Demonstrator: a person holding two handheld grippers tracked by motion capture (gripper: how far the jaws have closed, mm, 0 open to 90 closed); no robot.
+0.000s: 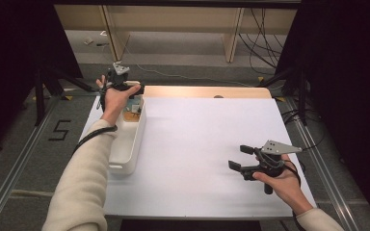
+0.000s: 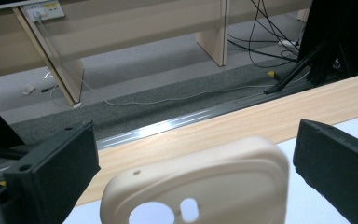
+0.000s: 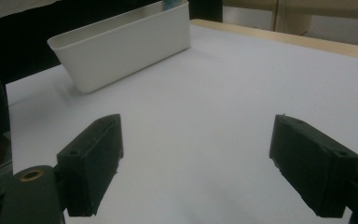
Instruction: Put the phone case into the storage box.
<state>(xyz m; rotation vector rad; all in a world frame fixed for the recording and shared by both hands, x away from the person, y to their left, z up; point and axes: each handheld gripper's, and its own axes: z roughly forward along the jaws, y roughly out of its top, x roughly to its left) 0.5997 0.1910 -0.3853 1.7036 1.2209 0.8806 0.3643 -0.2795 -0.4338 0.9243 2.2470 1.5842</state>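
Jaws of the left gripper [image 2: 196,163] stand apart around the beige phone case [image 2: 200,186], not pressing; close squarely on its edges while the right gripper [image 3: 196,163] waits, released

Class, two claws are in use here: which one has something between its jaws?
The left claw, above the white bin: a beige phone case sits between its jaws. The right claw is empty.

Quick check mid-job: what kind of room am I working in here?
Probably a lab or recording workspace, not a home: a white-topped table framed by metal floor rails, loose cables across grey carpet, and bare wooden benches behind.
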